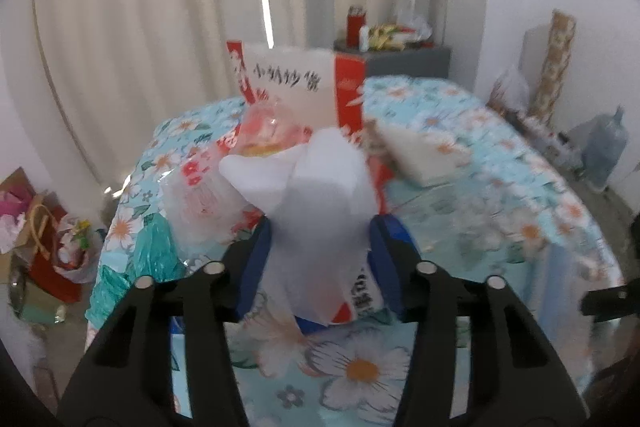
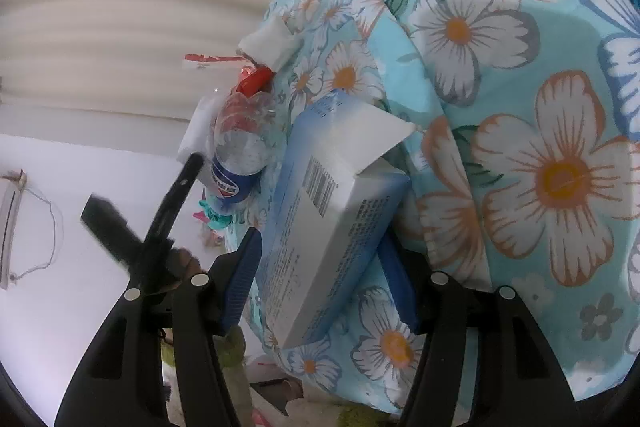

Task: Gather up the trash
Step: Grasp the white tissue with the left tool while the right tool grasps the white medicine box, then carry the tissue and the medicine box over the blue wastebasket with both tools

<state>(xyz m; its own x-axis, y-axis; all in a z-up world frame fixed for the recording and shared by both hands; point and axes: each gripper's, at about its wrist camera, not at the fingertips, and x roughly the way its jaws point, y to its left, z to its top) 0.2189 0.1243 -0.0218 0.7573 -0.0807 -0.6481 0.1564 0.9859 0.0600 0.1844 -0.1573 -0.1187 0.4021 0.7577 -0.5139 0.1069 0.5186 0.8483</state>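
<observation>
In the left wrist view my left gripper (image 1: 322, 235) is shut on a crumpled white wrapper (image 1: 320, 187), whose sides meet both blue pads above the flowered tablecloth (image 1: 500, 187). The right wrist view is rolled sideways. There my right gripper (image 2: 320, 239) is shut on a blue and white carton (image 2: 332, 219) with an open flap, held slantwise at the table's edge. Beyond the carton lies a crushed clear bottle (image 2: 240, 147) with a red cap and a blue label. One black finger (image 2: 180, 187) of the left gripper reaches in beside the bottle.
A red and white box (image 1: 296, 83) stands mid-table behind clear printed packaging (image 1: 200, 195), with a white paper wedge (image 1: 420, 155) to its right. A grey cabinet (image 1: 400, 59) stands beyond. Bags (image 1: 52, 239) sit on the floor at left and a water jug (image 1: 604, 147) at right.
</observation>
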